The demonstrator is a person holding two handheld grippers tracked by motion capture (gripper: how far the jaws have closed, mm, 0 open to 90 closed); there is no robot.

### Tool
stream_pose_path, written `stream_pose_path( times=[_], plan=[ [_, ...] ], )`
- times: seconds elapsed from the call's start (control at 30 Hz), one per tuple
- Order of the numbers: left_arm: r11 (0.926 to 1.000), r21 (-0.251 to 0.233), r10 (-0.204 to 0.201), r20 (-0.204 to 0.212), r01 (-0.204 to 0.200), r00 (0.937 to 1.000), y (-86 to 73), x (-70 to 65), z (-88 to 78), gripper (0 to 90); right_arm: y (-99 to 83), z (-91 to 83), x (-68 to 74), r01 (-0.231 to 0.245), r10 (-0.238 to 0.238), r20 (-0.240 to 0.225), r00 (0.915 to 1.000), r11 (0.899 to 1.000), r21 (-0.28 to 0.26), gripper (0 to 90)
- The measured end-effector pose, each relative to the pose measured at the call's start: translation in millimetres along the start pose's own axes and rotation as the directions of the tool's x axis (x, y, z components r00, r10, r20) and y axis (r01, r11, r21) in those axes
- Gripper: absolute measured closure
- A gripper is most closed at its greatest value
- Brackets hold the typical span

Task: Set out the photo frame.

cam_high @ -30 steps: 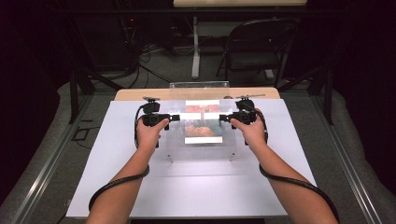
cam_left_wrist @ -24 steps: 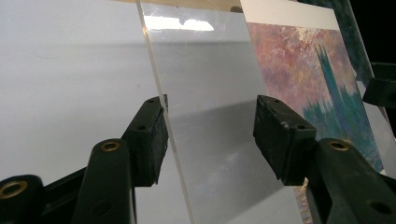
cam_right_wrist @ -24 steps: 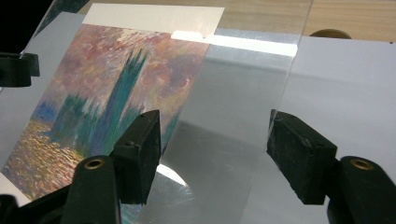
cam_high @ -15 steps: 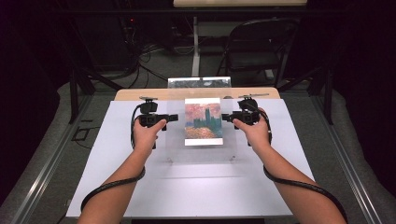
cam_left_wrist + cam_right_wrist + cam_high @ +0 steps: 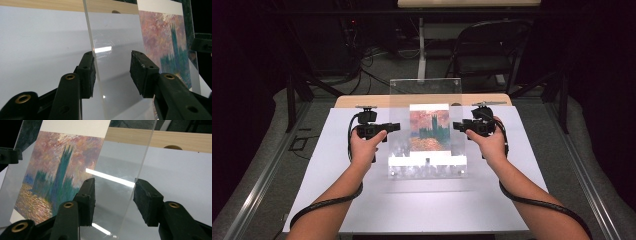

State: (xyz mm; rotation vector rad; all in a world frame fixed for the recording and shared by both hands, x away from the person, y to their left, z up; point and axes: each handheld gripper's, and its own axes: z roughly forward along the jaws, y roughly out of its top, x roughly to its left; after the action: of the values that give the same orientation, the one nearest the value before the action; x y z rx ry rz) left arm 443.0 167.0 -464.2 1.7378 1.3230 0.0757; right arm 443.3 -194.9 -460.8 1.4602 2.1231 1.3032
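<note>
A clear acrylic sheet [image 5: 426, 95] stands nearly upright on the white table top, with a print of towers under a pink sky [image 5: 429, 127] on it. A second clear sheet [image 5: 427, 167] lies flat in front of it. My left gripper [image 5: 394, 127] reaches the upright sheet's left edge and my right gripper [image 5: 457, 126] its right edge. In the left gripper view the sheet [image 5: 117, 50] passes between the left gripper's [image 5: 112, 67] jaws, against one pad and clear of the other. The right gripper [image 5: 113, 195] straddles the sheet's [image 5: 120, 165] edge likewise. Both pairs of jaws have just been closing.
The white cover [image 5: 312, 165] lies over a wooden table whose back edge [image 5: 357, 101] shows behind the sheet. A black folding chair [image 5: 487, 50] and cables stand on the floor beyond. Black frame posts rise at both sides of the table.
The sheet with the print has swung up from lying flat to nearly upright. Both hands have risen a little with it and drawn back slightly.
</note>
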Motion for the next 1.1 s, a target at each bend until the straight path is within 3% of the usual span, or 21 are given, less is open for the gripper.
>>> stream_pose_path(
  times=[0.5, 0.77, 1.1],
  plan=[
    [0.9976, -0.02, 0.068, 0.046, -0.067, 0.9966, -8.3, -6.2, -22.7, 62.6, -5.4, -24.7, 9.1, 0.089, -0.09, -0.021, 0.9958, 0.996, -0.032, 58.3],
    [0.9945, -0.031, 0.102, 0.043, -0.1, 0.9939, -12.9, -12.1, -30.8, 63.7, -9.7, -35.2, 13.2, 0.099, -0.1, -0.024, 0.9947, 0.994, -0.052, 61.2],
    [0.9902, -0.047, 0.135, 0.079, -0.132, 0.9877, -20.1, -13.4, -41.8, 66.8, -14.2, -47.3, 15.9, 0.121, -0.124, -0.042, 0.9914, 0.99, -0.066, 65.1]
  ],
)
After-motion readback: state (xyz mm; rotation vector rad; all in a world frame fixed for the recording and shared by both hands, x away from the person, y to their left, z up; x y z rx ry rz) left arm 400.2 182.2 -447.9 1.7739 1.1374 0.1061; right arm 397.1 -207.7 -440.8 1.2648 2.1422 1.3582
